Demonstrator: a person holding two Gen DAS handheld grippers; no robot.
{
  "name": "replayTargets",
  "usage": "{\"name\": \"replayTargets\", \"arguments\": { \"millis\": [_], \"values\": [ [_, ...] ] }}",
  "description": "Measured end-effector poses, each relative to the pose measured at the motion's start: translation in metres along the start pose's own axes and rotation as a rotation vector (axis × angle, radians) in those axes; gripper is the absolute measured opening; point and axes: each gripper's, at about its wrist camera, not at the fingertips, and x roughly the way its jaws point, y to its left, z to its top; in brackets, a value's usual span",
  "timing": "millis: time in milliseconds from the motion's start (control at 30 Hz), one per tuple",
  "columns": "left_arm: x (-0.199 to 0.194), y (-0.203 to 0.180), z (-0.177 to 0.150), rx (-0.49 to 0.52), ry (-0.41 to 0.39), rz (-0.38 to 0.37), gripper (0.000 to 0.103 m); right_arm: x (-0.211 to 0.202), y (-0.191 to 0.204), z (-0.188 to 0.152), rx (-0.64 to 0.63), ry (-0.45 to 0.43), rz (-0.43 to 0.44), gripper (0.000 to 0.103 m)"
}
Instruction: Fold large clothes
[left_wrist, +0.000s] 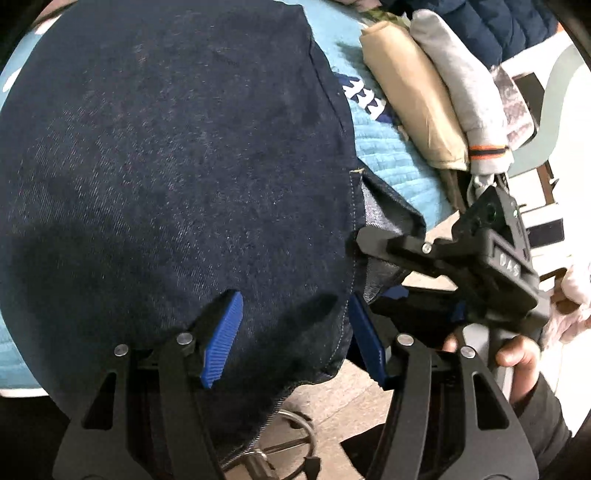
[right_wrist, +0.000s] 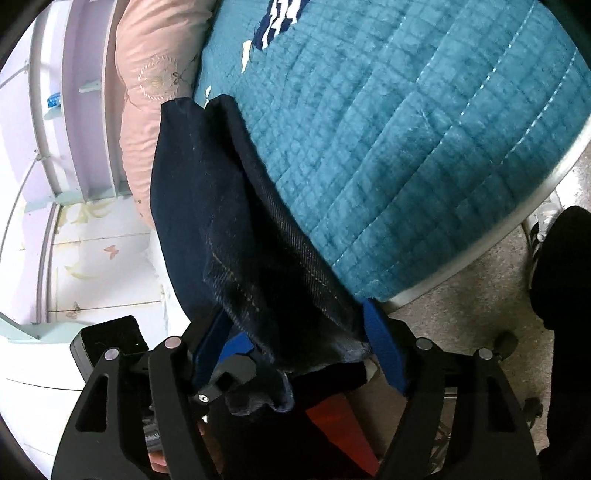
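Left wrist view: the left gripper (left_wrist: 295, 332) pointed steeply down over the dark denim garment (left_wrist: 166, 155), which lay spread across the blue quilted cover (left_wrist: 391, 162) and filled the frame from 9 o'clock to 1 o'clock. Its two blue pads (left_wrist: 221, 339) stood moderately apart; the left pad lay over the cloth, the right pad just beyond the stitched hem, and neither visibly pressed the fabric, so this gripper was open with the garment's edge between its jaws. At 3 o'clock the right gripper (left_wrist: 369, 254) reached the garment's corner flap, held by a hand (left_wrist: 513, 354) in a dark sleeve. At 1 o'clock lay two rolled clothes: one beige roll (left_wrist: 410, 96) and one grey roll (left_wrist: 461, 81) with an orange-striped cuff, touching side by side.

Right wrist view: the right gripper (right_wrist: 295, 354) had its two blue pads (right_wrist: 384, 354) set wide, and a folded fold of the denim garment (right_wrist: 229, 236) hung between them. The cloth lay against the right pad, but a firm pinch could not be confirmed; the jaws read as open. One garment appeared, dark indigo with tan stitching and a visible twill weave, running from 6 o'clock to 11 o'clock along the cover's edge. One pink pillow (right_wrist: 155, 74) lay at 11 o'clock.
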Motion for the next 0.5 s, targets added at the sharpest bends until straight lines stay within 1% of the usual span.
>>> {"name": "replayTargets", "arguments": {
  "millis": [67,167,233,267,300,367,467,500],
  "values": [
    [0.003,-0.003,-0.002,0.026,-0.006,0.028,0.060,-0.001,-0.001,-0.001,-0.008,0.004,0.005,0.072],
    [0.005,-0.008,-0.008,0.070,-0.016,0.073,0.060,-0.003,0.002,-0.005,-0.015,0.007,0.039,0.072],
    [0.007,-0.008,-0.006,0.078,-0.016,0.083,0.060,-0.003,0.007,-0.006,-0.016,0.015,0.092,0.071],
    [0.007,-0.008,-0.006,0.080,-0.016,0.086,0.060,-0.004,0.010,-0.007,-0.030,0.013,0.096,0.071],
    [0.007,-0.008,-0.006,0.079,-0.016,0.086,0.061,-0.004,0.014,-0.008,-0.049,0.012,0.071,0.071],
    [0.007,-0.008,-0.006,0.081,-0.018,0.088,0.062,0.002,0.018,-0.008,-0.086,0.003,-0.005,0.071],
    [0.009,-0.011,-0.006,0.089,-0.023,0.088,0.063,0.011,0.032,-0.010,-0.153,0.000,-0.084,0.071],
    [0.009,-0.012,-0.007,0.092,-0.027,0.087,0.063,0.014,0.037,-0.012,-0.181,0.003,-0.113,0.069]
  ]
}}
